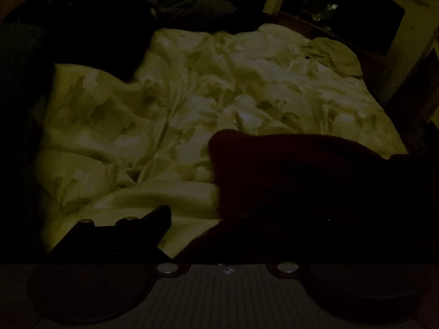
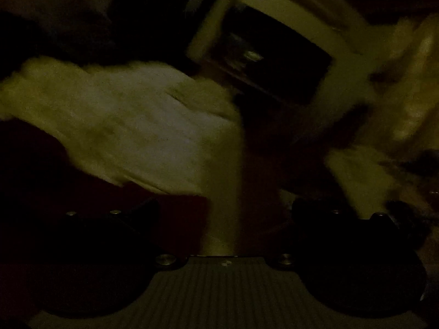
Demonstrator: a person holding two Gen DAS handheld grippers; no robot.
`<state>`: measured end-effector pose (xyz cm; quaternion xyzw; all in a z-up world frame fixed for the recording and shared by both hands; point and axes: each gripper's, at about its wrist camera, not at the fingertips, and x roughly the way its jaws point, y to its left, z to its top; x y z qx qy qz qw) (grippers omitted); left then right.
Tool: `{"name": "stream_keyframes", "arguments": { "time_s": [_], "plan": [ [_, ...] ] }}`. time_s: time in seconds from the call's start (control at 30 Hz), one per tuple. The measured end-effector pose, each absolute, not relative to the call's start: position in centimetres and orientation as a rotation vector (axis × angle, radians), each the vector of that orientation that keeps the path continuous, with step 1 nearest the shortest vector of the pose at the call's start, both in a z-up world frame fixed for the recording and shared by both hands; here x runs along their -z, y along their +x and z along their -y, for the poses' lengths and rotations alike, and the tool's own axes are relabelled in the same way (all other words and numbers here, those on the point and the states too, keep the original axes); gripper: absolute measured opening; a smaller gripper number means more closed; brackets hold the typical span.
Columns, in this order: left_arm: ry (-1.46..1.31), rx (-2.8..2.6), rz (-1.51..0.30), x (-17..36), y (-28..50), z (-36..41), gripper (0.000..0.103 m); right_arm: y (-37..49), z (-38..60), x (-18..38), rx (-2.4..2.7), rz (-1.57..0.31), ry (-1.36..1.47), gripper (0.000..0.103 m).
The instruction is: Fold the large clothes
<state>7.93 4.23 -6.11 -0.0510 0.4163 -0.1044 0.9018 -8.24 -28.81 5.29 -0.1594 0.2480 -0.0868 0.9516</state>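
The room is very dark. In the left wrist view a dark garment (image 1: 301, 186) lies on the pale bedding (image 1: 192, 96) at the lower right and covers the right finger of my left gripper (image 1: 222, 219). Only its left finger (image 1: 148, 224) shows, spread wide from the middle. In the right wrist view, which is blurred, my right gripper (image 2: 225, 213) has both fingers wide apart and nothing between them. A dark reddish garment (image 2: 82, 178) lies at the left, over the pale bedding (image 2: 137, 115).
A dark heap of clothes (image 1: 96, 22) sits at the far left of the bed. A dark-framed piece of furniture (image 1: 343, 13) stands beyond the bed's right edge; it also shows in the right wrist view (image 2: 269, 63). The floor beside the bed is dark.
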Motion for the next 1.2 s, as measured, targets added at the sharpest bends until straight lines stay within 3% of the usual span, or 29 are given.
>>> {"name": "stream_keyframes", "arguments": {
  "time_s": [0.17, 0.27, 0.47, 0.53, 0.63, 0.77, 0.9, 1.2],
  "plan": [
    [-0.082, 0.211, -0.856, 6.0, 7.6, -4.1, 0.103, -7.0, 21.6, -1.8, -0.016, -0.446, -0.722, 0.100],
    [-0.074, 0.210, -0.851, 6.1, 7.6, -4.0, 0.103, -6.3, 18.2, 1.5, -0.084, -0.442, -0.962, 0.089],
    [-0.072, 0.212, -0.854, 6.4, 7.7, -4.0, 0.103, -3.4, 17.1, 3.2, -0.110, -0.524, -0.968, 0.059],
    [-0.071, 0.213, -0.854, 6.4, 7.8, -4.1, 0.103, -2.8, 17.2, 3.1, -0.151, -0.552, -0.951, 0.034],
    [-0.077, 0.214, -0.855, 6.4, 7.7, -4.1, 0.103, -2.4, 18.3, 0.3, -0.169, -0.574, -0.683, 0.012],
    [-0.078, 0.212, -0.858, 6.5, 7.8, -4.1, 0.103, -1.0, 26.7, -6.2, -0.185, -0.572, 0.146, 0.012],
    [-0.079, 0.214, -0.858, 6.5, 7.8, -4.2, 0.103, -1.1, 37.2, -6.1, -0.196, -0.550, 0.922, 0.012],
    [-0.074, 0.200, -0.855, 6.5, 7.7, -4.4, 0.103, -5.3, 44.3, 3.3, 0.041, -0.641, 1.297, 0.010]
  ]
}}
